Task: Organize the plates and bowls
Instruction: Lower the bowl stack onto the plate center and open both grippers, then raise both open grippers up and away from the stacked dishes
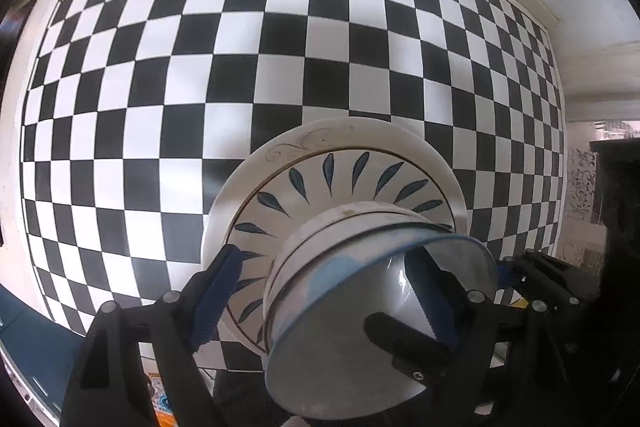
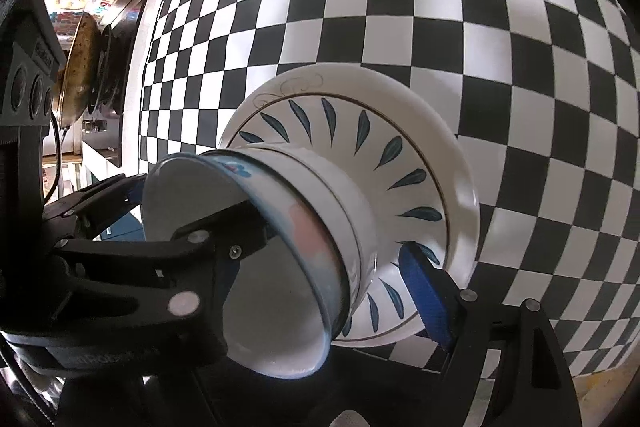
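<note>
While both tongs stand apart around it, clamped on nothing, a stack of bowls (image 1: 360,307) sits on a leaf-patterned plate (image 1: 320,179), itself on a larger plate (image 1: 240,179) on the checkered tabletop (image 1: 200,47). Left tongs (image 1: 320,295) and right tongs (image 2: 340,259) each straddle the top bowl's wall. Stacking looks done; next, both likely need to lift clear without nudging the pile.

Left tongs (image 1: 320,291) wide apart, angled steeply down; right tongs (image 2: 332,267) likewise.
</note>
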Demonstrator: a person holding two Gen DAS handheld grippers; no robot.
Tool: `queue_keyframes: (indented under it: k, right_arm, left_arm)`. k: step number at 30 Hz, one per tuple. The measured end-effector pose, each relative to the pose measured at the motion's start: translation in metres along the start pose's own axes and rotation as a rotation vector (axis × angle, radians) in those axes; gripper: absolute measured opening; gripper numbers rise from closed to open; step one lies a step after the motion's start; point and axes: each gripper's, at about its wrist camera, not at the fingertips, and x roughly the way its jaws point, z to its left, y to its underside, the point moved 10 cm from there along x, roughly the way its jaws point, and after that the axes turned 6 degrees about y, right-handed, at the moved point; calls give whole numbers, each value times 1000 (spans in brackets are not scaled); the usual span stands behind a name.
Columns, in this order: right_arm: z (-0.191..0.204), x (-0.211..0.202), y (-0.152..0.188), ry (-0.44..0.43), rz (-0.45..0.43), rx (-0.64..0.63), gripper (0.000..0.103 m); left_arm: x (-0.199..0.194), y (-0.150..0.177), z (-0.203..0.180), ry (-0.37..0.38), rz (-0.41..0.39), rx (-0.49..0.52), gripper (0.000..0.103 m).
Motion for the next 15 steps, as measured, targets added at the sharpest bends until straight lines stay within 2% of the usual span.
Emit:
queue_keyframes:
  k: [4, 15]
  right_arm:
    - [2, -18, 4, 59, -52, -31, 84]
    - [0, -87, 27, 195, -228, -55, 84]
  left_arm:
    - [-12, 2, 2, -23, -37, 6, 83]
    - [-88, 13, -2, -158, -277, 74, 83]
